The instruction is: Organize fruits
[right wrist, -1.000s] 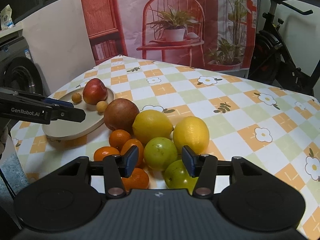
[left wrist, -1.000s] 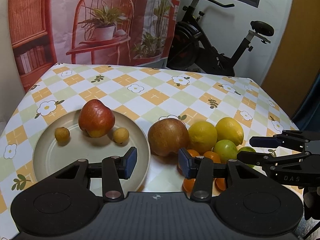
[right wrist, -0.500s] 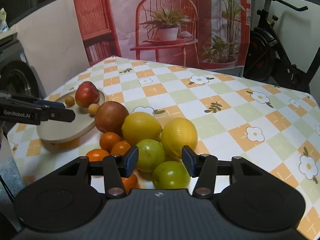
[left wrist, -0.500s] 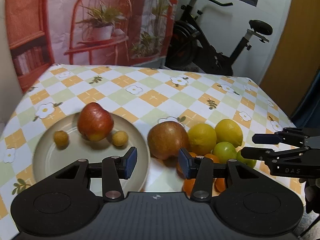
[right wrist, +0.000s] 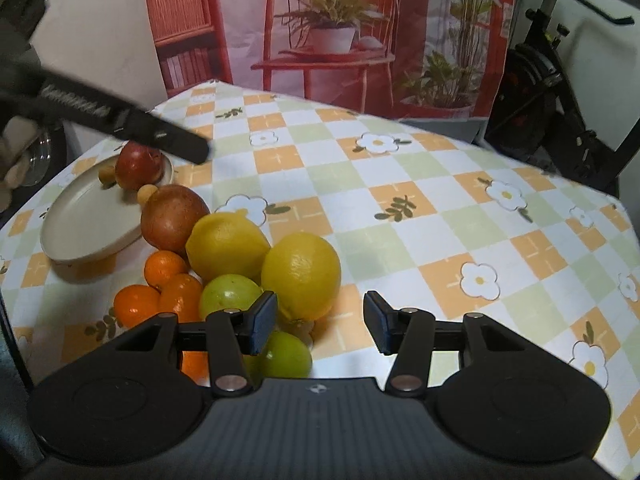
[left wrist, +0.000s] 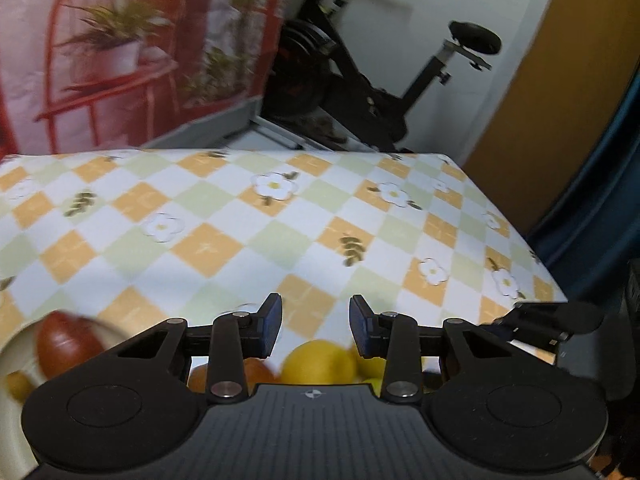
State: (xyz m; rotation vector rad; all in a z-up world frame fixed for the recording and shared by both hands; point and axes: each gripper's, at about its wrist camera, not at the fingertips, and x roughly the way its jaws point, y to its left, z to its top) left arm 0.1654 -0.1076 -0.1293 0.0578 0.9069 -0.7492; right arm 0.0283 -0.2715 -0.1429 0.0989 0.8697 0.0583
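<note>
In the right wrist view a cream plate (right wrist: 80,228) at the left carries a red apple (right wrist: 138,164) and two small yellow fruits (right wrist: 106,172). Beside it a pile lies on the cloth: a brown-red round fruit (right wrist: 172,218), two lemons (right wrist: 226,244), green fruits (right wrist: 230,296) and several oranges (right wrist: 164,266). My right gripper (right wrist: 320,322) is open and empty, just right of the pile. My left gripper (left wrist: 315,328) hangs over the pile with its jaws closing on nothing. A lemon (left wrist: 320,364) and the apple (left wrist: 66,344) show under it.
The table has a checked flower cloth (right wrist: 400,220); its far and right edges (left wrist: 520,232) drop off. An exercise bike (left wrist: 360,80) and a printed backdrop (right wrist: 332,32) stand behind. A hand (right wrist: 16,160) holds the left gripper at the plate's side.
The left gripper has swung right and forward, so plate and fruit slid to the bottom left of its view, and its jaws have narrowed. The right gripper has shifted right of the pile.
</note>
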